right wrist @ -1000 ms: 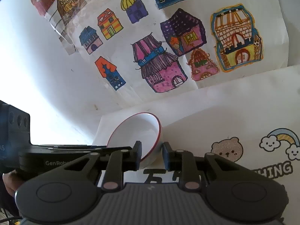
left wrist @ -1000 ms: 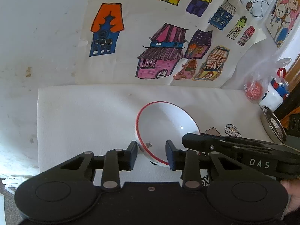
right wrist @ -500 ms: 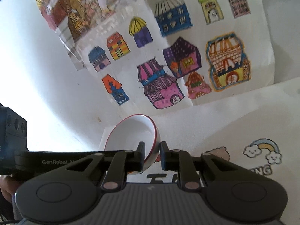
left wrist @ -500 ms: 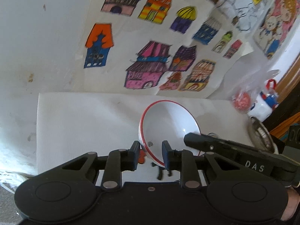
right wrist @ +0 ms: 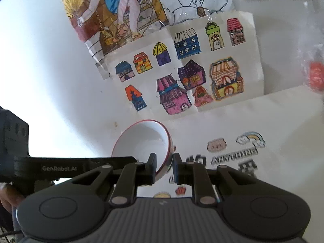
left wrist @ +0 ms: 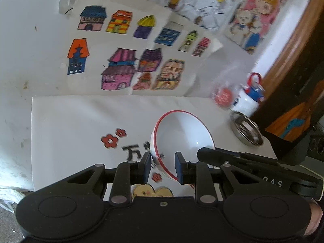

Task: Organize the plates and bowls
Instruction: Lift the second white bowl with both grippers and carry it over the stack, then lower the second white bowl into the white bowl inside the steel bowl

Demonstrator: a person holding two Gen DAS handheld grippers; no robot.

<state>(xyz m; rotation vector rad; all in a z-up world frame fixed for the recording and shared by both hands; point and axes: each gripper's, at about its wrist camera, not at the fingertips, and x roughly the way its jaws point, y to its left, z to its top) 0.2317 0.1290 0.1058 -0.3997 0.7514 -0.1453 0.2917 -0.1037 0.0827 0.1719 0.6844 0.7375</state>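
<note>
Both grippers pinch opposite sides of one white, red-rimmed bowl (left wrist: pixel 182 135), holding it tilted above the printed table cover (left wrist: pixel 70 125). The left gripper (left wrist: pixel 163 167) clamps its near rim; the right gripper (right wrist: pixel 164 167) clamps the other side, likely sharing the weight.

Home: kids' drawings (left wrist: pixel 129 60) on wall, printed tablecloth (left wrist: pixel 70 125).

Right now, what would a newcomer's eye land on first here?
The white bowl with a red rim, tilted and pinched at opposite edges by the left gripper and the right gripper. Behind it, bright house drawings cover the wall.
</note>
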